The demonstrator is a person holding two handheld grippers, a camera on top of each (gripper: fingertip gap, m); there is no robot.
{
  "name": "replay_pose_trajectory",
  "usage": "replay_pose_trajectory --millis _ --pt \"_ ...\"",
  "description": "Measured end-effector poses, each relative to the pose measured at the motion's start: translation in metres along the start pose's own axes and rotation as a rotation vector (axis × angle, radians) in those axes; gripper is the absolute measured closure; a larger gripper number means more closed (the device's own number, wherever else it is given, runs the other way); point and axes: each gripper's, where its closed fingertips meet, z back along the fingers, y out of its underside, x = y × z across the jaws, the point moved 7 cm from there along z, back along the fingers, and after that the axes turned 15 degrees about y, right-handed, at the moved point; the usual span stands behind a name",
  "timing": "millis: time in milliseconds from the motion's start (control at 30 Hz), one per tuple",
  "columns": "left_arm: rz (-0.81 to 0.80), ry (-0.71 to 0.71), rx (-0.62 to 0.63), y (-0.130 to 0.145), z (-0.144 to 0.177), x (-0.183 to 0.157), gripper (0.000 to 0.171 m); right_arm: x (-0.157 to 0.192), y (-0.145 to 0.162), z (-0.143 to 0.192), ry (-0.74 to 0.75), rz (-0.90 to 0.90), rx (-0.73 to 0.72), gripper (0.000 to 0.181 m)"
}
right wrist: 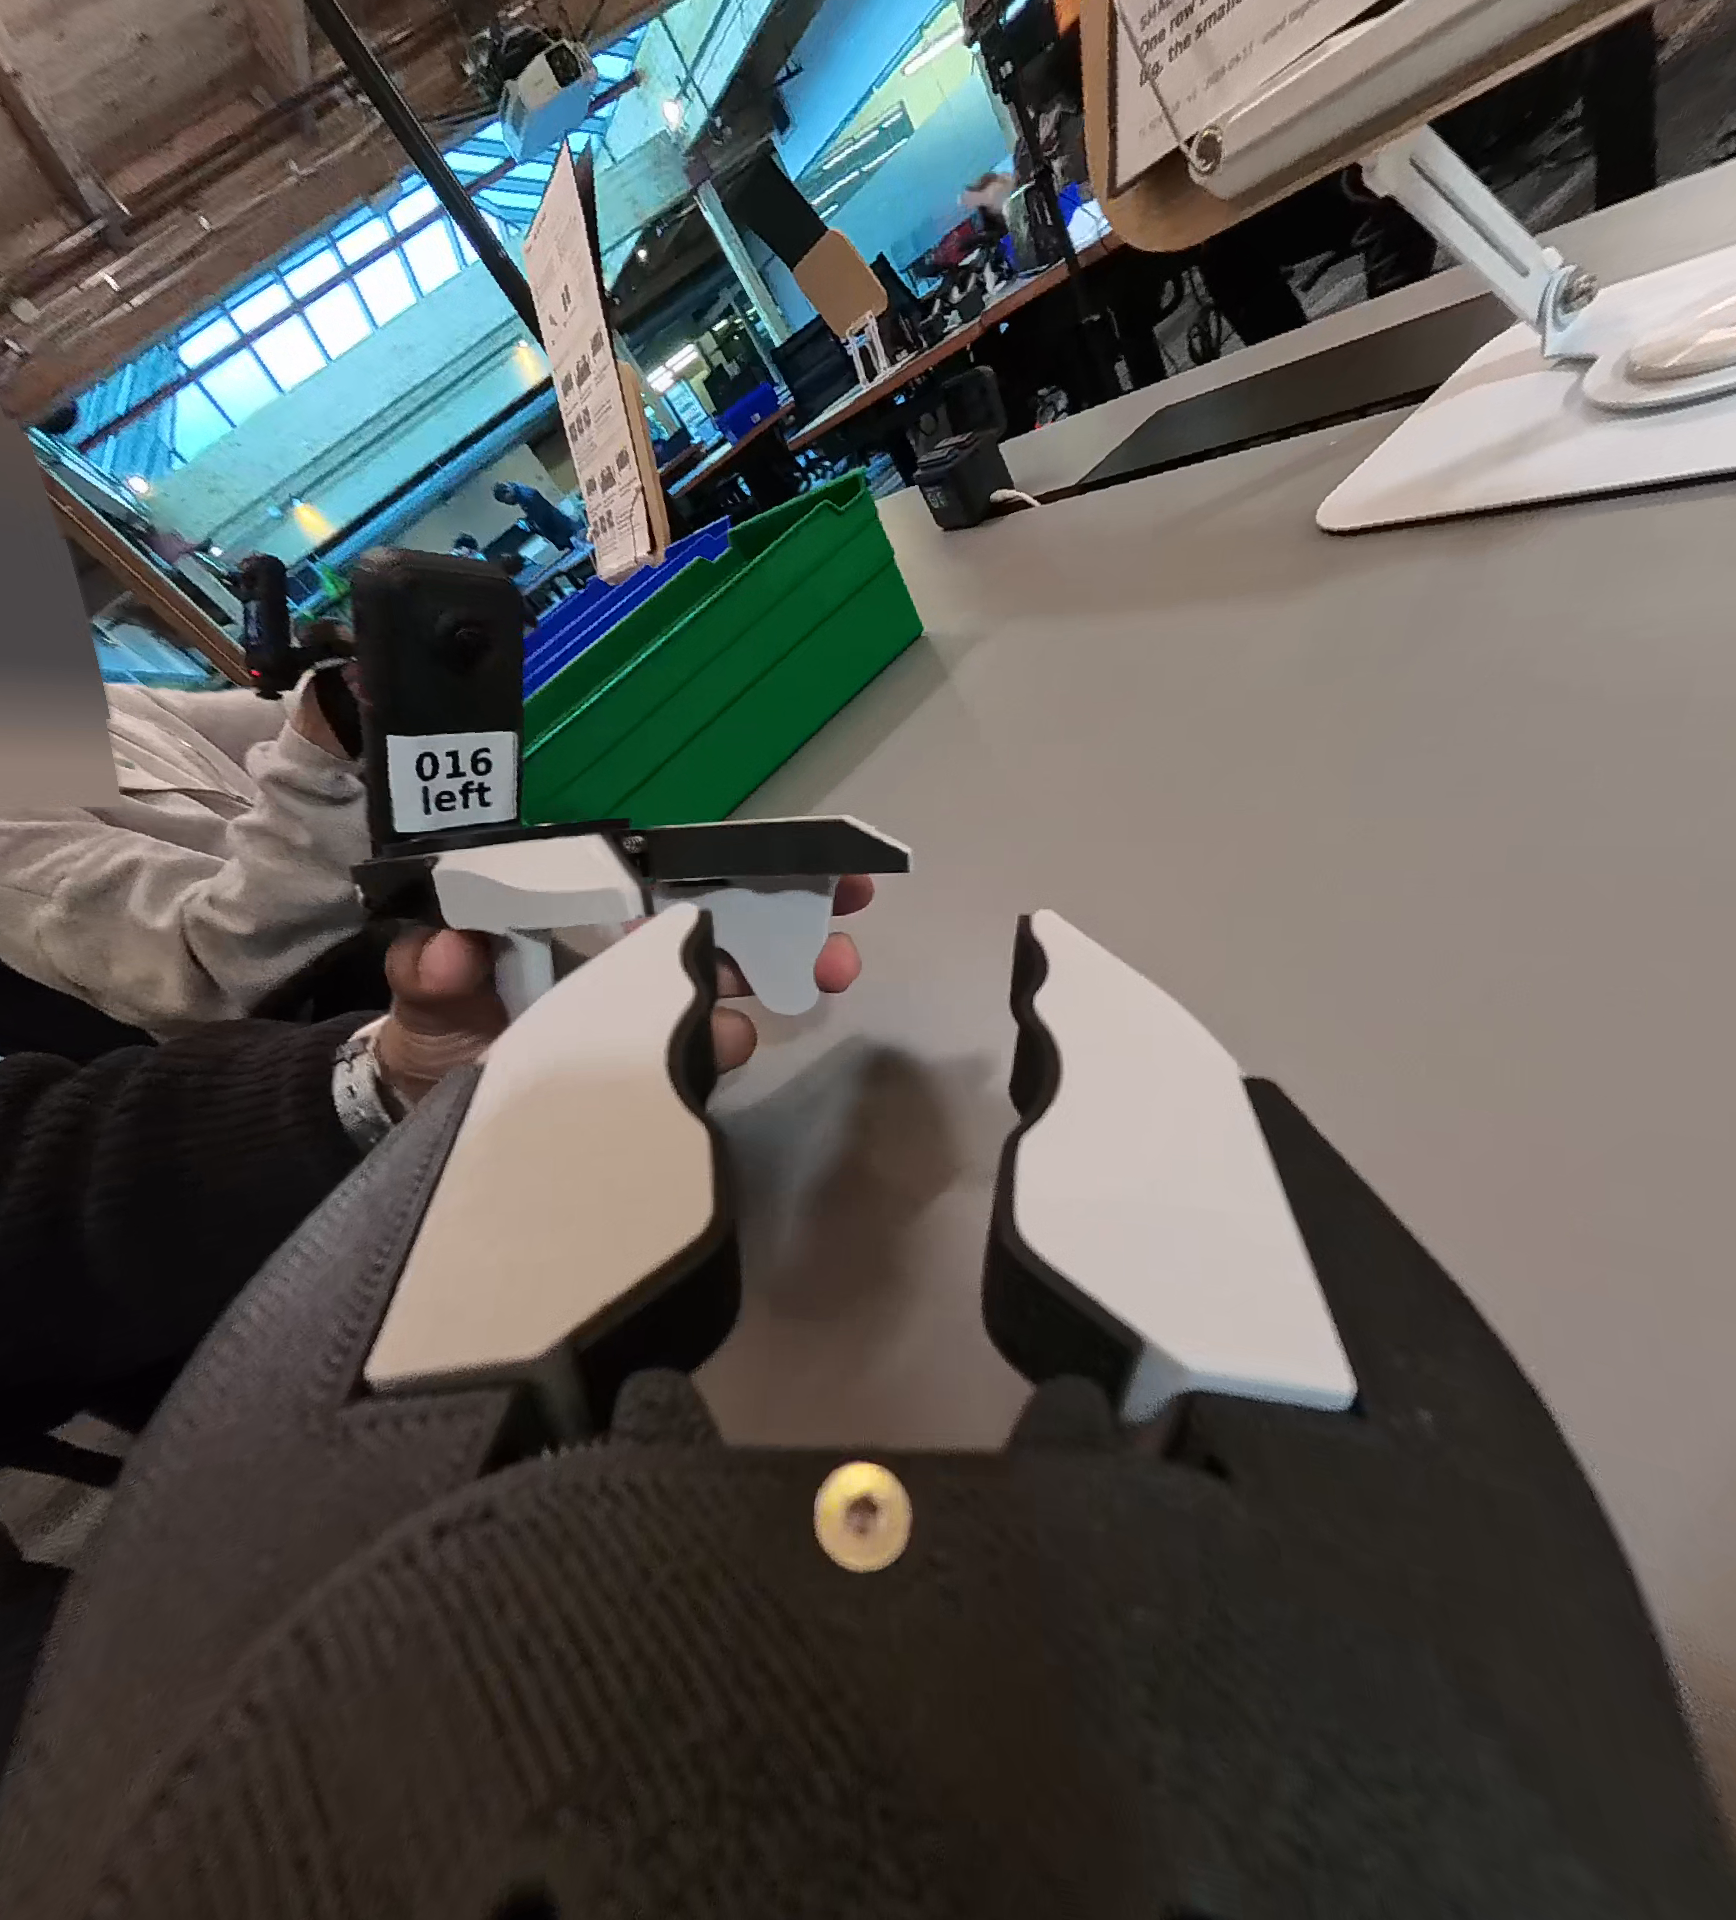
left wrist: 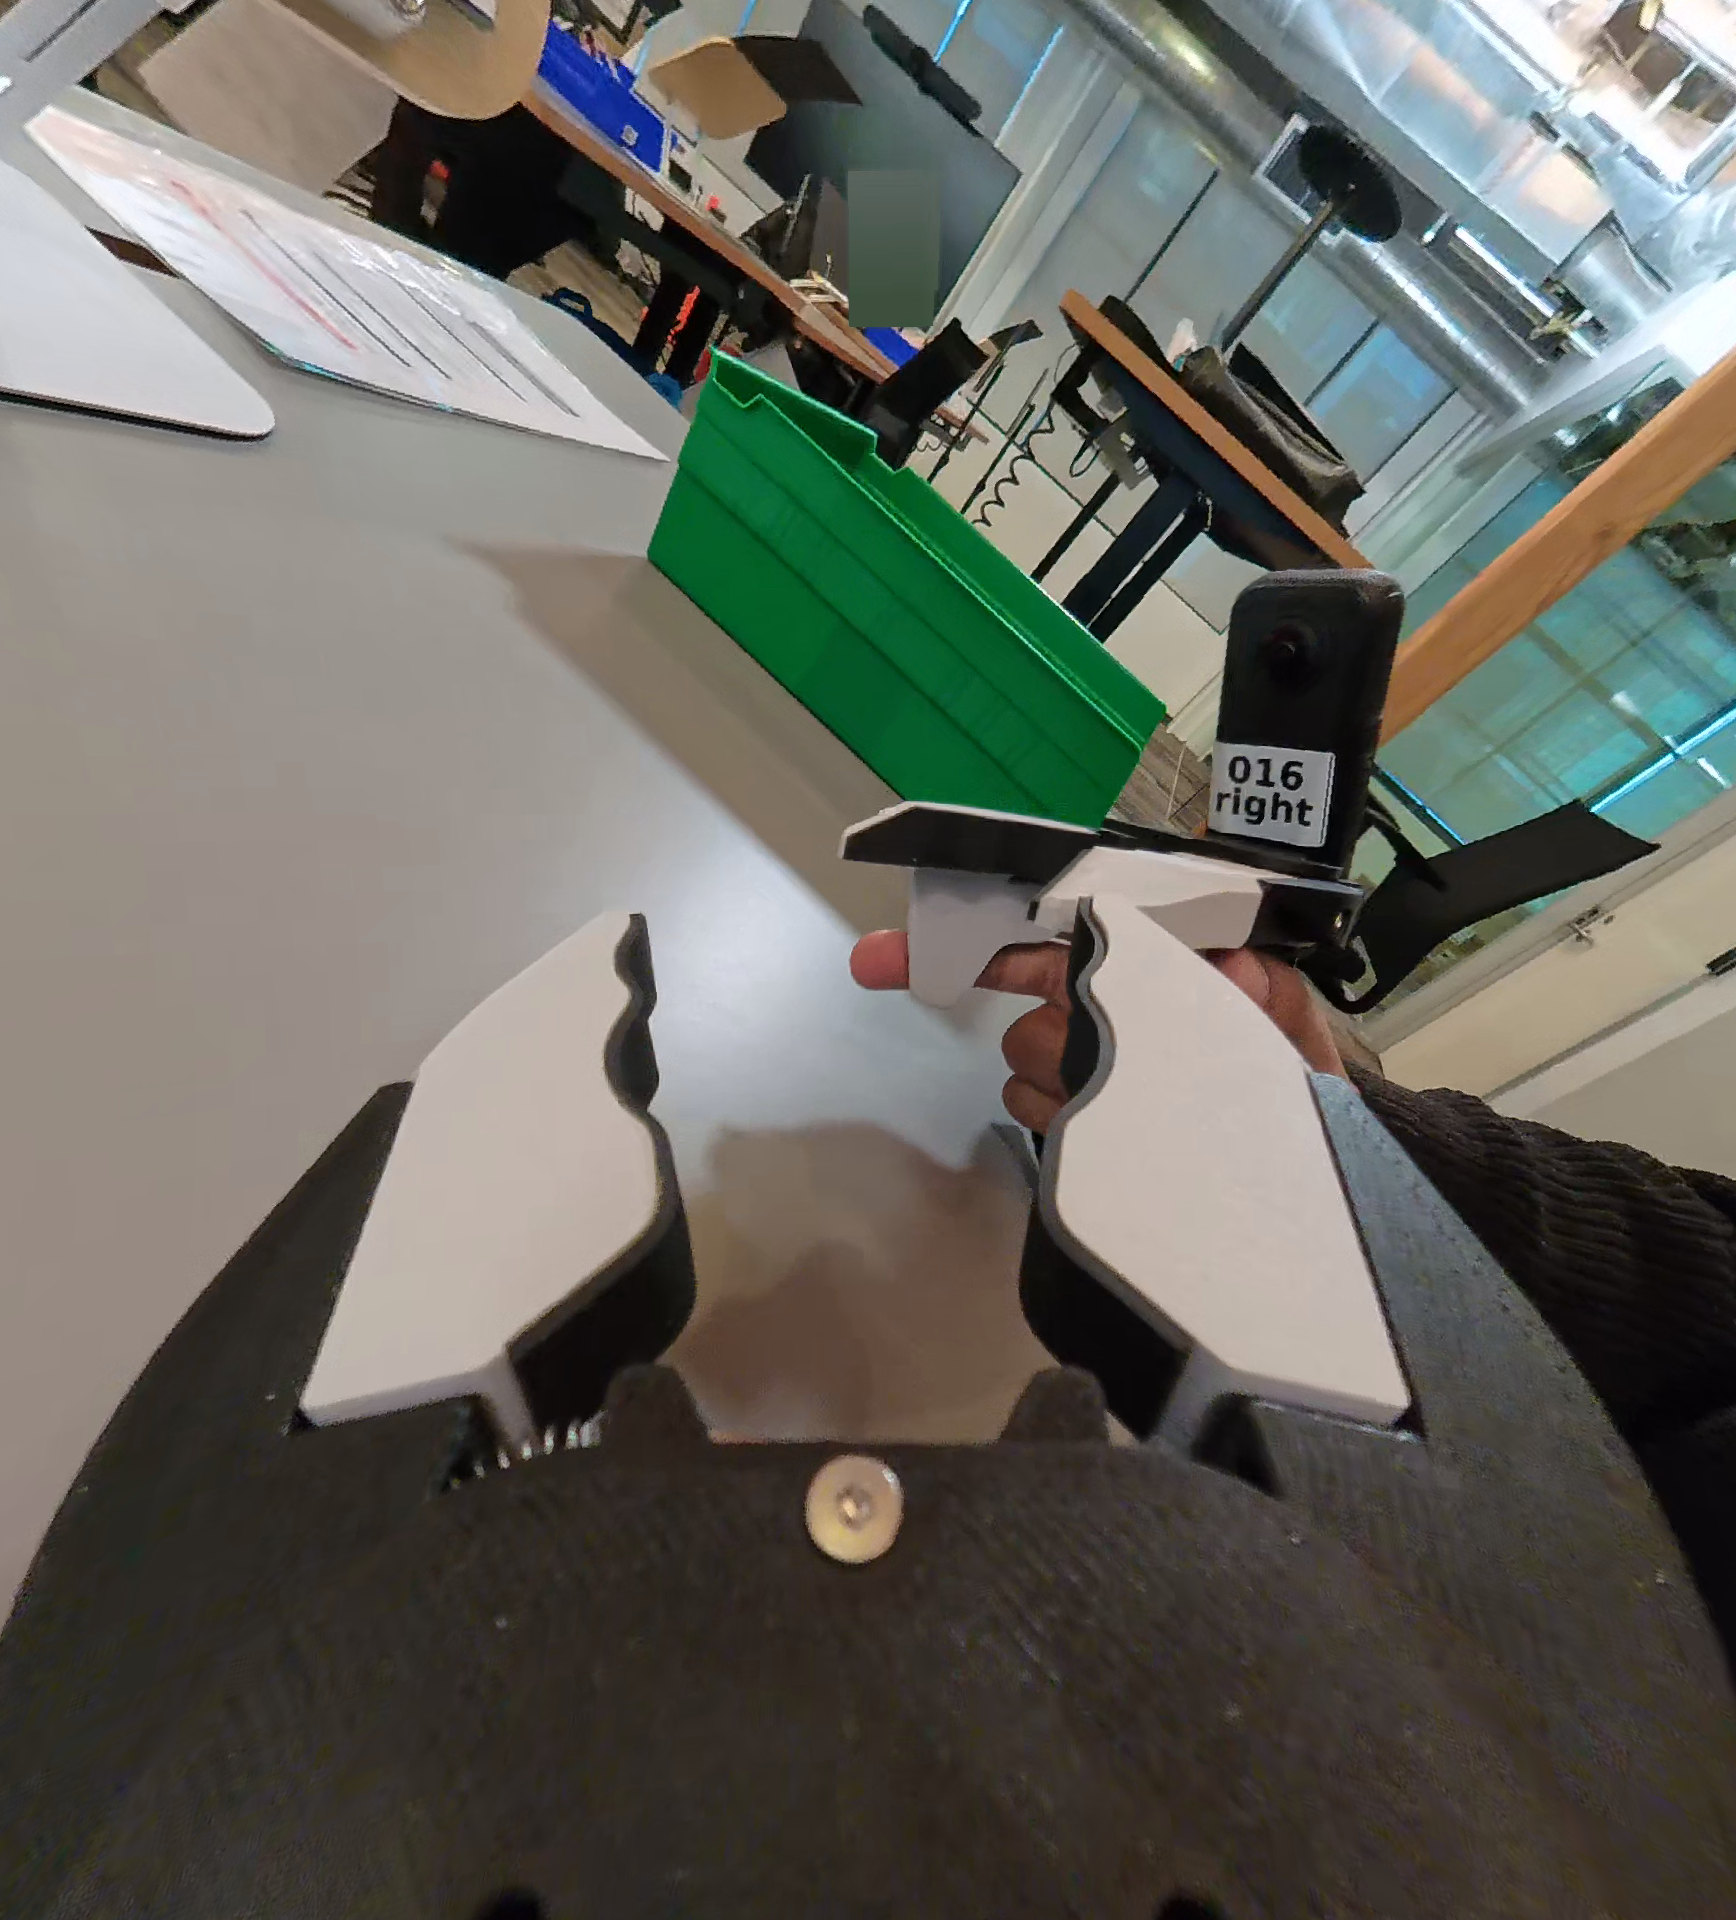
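Note:
My left gripper [left wrist: 859, 935] is open and empty, held just above the grey table [left wrist: 220, 727]. My right gripper [right wrist: 859, 930] is open and empty too, low over the same table [right wrist: 1363, 831]. Each shows in the other's view: the right gripper [left wrist: 1072, 873] held in a hand with a black camera on top, and the left gripper [right wrist: 635, 873] likewise. A green plastic bin [left wrist: 885, 603] stands on the table beyond both grippers; it also shows in the right wrist view [right wrist: 739, 665]. Its inside is hidden.
A white stand base [left wrist: 64, 332] and a laminated sheet [left wrist: 355, 291] lie at the far left. In the right wrist view the stand base [right wrist: 1570, 436], a small black device [right wrist: 963, 483], a blue bin [right wrist: 625, 597] and a seated person's sleeve [right wrist: 168, 894] show.

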Motion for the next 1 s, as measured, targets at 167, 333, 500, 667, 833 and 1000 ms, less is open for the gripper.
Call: replay_pose_trajectory --millis 167,333,500,667,833,1000 --pt "-0.008 0.032 -0.006 0.000 -0.001 -0.002 0.093 0.000 0.002 -0.001 -0.014 -0.022 0.005 0.126" --pt "0.016 0.066 -0.070 -0.007 0.003 -0.005 0.095 0.004 0.002 -0.002 -0.025 -0.007 0.025 0.125" --pt "0.041 0.087 -0.051 -0.004 0.001 -0.004 0.097 0.013 -0.013 0.006 -0.063 -0.014 0.001 0.122" --pt "0.047 0.115 -0.030 -0.001 -0.002 -0.007 0.098 0.019 -0.047 0.032 -0.091 -0.017 -0.080 0.128" --pt "0.069 0.130 -0.011 0.003 -0.005 -0.007 0.099 -0.001 -0.102 0.095 0.025 0.074 -0.184 0.124" --pt "0.075 0.142 -0.003 0.004 -0.007 -0.008 0.100 -0.056 -0.149 0.187 0.332 0.124 -0.277 0.117"
